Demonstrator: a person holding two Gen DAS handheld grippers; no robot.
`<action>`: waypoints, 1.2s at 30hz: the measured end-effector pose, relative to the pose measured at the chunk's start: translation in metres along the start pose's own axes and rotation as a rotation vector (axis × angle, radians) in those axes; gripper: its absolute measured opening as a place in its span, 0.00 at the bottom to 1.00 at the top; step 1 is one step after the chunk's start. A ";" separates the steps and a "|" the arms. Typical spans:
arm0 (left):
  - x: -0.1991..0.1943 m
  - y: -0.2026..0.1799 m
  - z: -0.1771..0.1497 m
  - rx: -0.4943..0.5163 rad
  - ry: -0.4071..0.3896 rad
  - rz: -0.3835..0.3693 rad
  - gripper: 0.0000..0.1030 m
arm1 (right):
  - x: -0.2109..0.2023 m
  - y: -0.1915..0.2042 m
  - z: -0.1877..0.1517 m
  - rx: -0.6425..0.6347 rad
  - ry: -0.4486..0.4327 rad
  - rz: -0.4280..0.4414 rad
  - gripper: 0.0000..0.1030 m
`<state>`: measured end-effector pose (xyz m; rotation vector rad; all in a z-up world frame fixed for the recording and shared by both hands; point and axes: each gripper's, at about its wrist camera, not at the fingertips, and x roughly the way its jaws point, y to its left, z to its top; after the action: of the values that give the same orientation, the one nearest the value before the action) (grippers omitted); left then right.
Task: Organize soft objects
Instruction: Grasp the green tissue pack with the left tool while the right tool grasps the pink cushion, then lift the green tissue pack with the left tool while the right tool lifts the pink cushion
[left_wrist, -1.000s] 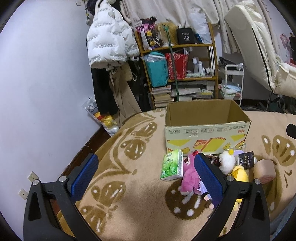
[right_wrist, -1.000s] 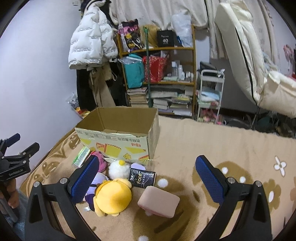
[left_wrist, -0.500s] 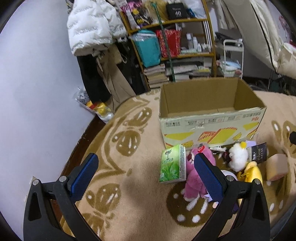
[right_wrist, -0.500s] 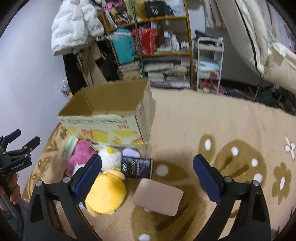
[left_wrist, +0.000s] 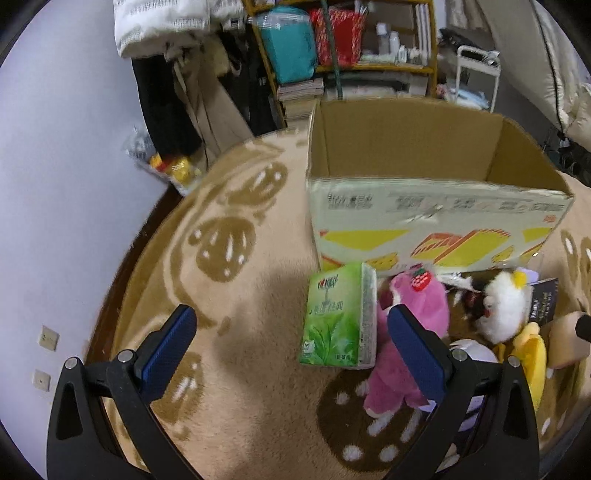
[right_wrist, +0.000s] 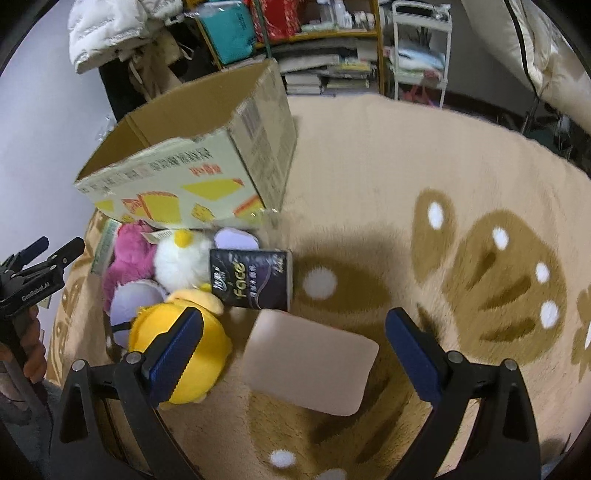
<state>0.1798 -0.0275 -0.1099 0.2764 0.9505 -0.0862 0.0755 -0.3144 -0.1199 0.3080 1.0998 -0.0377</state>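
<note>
A beige patterned rug (right_wrist: 369, 155) holds an empty cardboard box (left_wrist: 424, 206); plush toys (right_wrist: 177, 258) lie near it; both the left gripper (left_wrist: 291, 354) and the right gripper (right_wrist: 293, 350) are spread wide, grasping nothing.

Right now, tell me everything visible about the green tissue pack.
The green tissue pack is a soft plastic-wrapped block, printed with green leaves and white lettering, its side panel pale. It lies tilted on the beige carpet just before the cardboard box, its right edge against the pink plush. Neither claw touches it.
</note>
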 end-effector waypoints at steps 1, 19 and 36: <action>0.005 0.000 0.000 -0.006 0.014 -0.008 0.99 | 0.004 -0.002 0.000 0.004 0.010 0.002 1.00; 0.056 0.003 -0.004 -0.045 0.135 -0.052 0.99 | 0.067 -0.007 -0.010 0.017 0.185 -0.029 1.00; 0.071 0.006 -0.013 -0.109 0.194 -0.142 0.50 | 0.070 -0.011 -0.003 0.035 0.180 -0.032 0.82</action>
<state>0.2119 -0.0149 -0.1736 0.1177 1.1633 -0.1387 0.1029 -0.3157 -0.1853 0.3305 1.2834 -0.0585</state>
